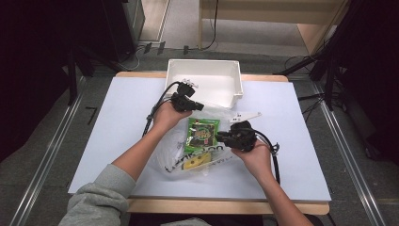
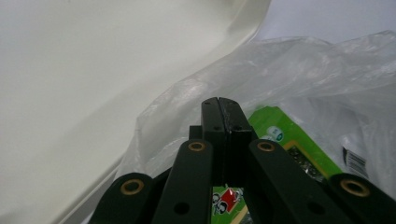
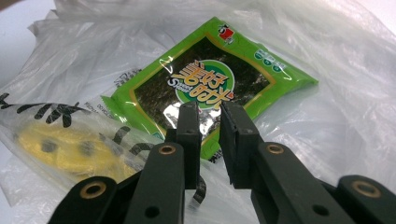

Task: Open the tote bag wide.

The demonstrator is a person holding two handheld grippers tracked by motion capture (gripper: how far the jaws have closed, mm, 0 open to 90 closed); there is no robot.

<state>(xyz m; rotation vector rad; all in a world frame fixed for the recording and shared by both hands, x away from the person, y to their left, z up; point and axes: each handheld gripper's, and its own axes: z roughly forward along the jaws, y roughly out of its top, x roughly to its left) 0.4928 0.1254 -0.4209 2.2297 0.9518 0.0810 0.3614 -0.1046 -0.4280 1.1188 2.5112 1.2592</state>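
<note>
On your tabletop [image 1: 117,122], the tub [image 1: 205,81] sits at the far edge near the middle, and the plastic bag [image 1: 176,155] lies nearer you, just in front of it. The snack packet [image 1: 203,133] rests on the bag, with the sponge [image 1: 195,161] inside the bag on its near side. Your left claw [image 1: 197,106] is between the tub and the packet, and your right claw [image 1: 219,136] is at the packet's right edge.
</note>
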